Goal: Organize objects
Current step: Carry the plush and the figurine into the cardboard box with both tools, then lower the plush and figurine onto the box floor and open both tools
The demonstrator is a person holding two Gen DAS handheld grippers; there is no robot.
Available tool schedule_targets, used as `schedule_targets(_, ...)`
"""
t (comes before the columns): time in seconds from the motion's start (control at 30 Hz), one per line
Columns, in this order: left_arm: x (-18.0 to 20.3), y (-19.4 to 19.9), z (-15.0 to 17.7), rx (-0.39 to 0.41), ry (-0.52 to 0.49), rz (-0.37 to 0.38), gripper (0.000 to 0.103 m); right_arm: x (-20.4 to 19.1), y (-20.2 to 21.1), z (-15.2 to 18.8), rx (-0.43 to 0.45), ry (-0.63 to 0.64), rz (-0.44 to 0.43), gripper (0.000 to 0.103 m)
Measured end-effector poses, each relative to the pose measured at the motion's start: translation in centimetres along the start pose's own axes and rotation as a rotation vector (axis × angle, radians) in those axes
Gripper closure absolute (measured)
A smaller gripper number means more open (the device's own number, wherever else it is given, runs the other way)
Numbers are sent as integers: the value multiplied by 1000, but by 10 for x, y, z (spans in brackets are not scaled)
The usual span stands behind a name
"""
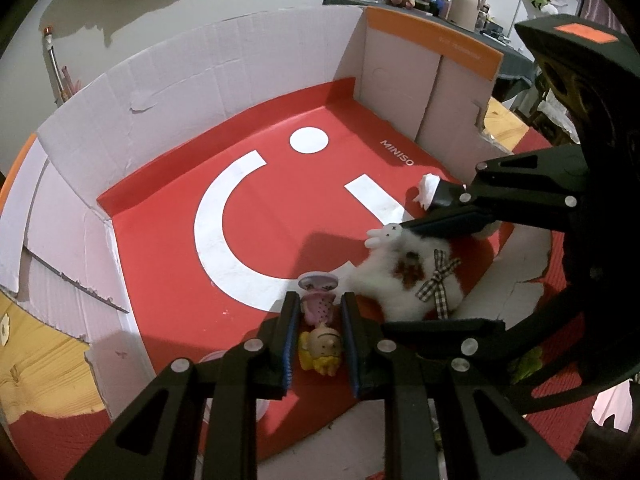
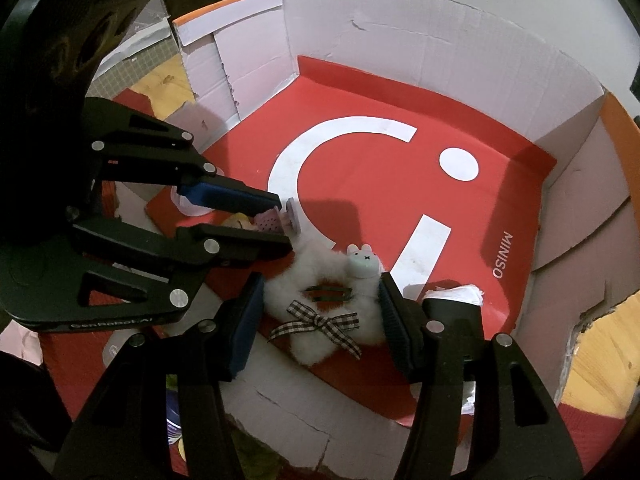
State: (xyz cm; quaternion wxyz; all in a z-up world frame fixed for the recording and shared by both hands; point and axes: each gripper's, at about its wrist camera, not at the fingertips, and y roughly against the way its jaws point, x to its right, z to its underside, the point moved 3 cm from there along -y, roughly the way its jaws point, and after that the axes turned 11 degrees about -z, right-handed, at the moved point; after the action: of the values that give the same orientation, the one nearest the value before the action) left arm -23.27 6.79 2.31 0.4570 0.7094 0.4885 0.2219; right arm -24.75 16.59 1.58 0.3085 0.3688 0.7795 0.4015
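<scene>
Left gripper [image 1: 318,340] clamped on a small doll figurine [image 1: 320,336], low over the red floor of the cardboard box [image 1: 200,64]. Right gripper [image 2: 320,320] straddling a fluffy white plush [image 2: 320,312] lying just beside the figurine; whether its fingers [image 2: 394,320] press the fur, impossible to tell.

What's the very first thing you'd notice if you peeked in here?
A big white smiley on the red floor of a cardboard box. Near its front edge, the right gripper straddles a fluffy white toy with a checked bow, while the left gripper pinches a little doll figure.
</scene>
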Motion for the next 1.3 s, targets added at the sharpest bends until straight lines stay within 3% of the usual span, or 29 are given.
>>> schedule_targets(0.4, 0, 6, 4, -3, -6, -1, 82, -1, 1, 0, 1, 6, 9, 48)
schedule_targets(0.47, -1, 8, 5, -3, -4, 2, 78, -1, 2, 1, 2, 7, 9, 48)
schedule_targets(1.3, 5, 6, 4, -5, 10, 11, 71, -1, 4, 2, 0, 12, 17, 46)
